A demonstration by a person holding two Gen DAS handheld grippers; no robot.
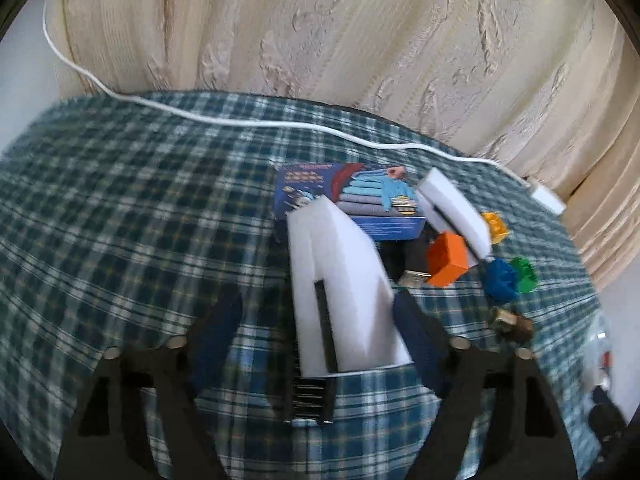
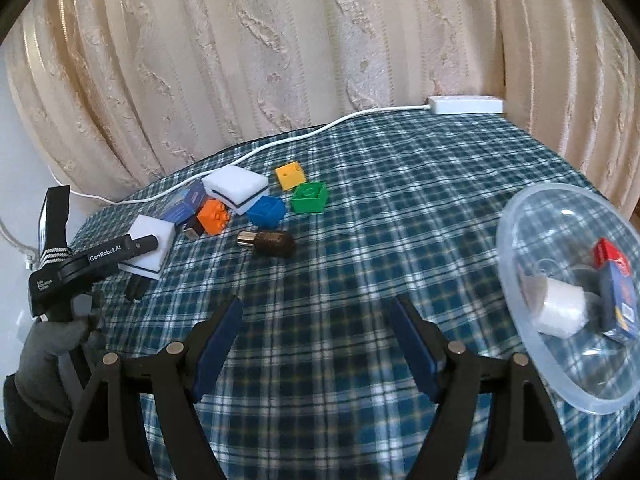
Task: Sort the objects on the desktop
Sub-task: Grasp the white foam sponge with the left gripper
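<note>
A white foam block with a dark slot lies on the checked tablecloth between the fingers of my left gripper. The jaws stand open around it, with a clear gap at the left pad. In the right wrist view the same gripper straddles that block. Behind it lie a blue box, a second foam block and orange, blue, green and yellow bricks. My right gripper hangs open over bare cloth.
A brown bulb-shaped object lies in front of the bricks. A clear plastic bowl at the right holds a white roll, a red piece and a small blue box. A white power strip and its cable run along the back edge by the curtain.
</note>
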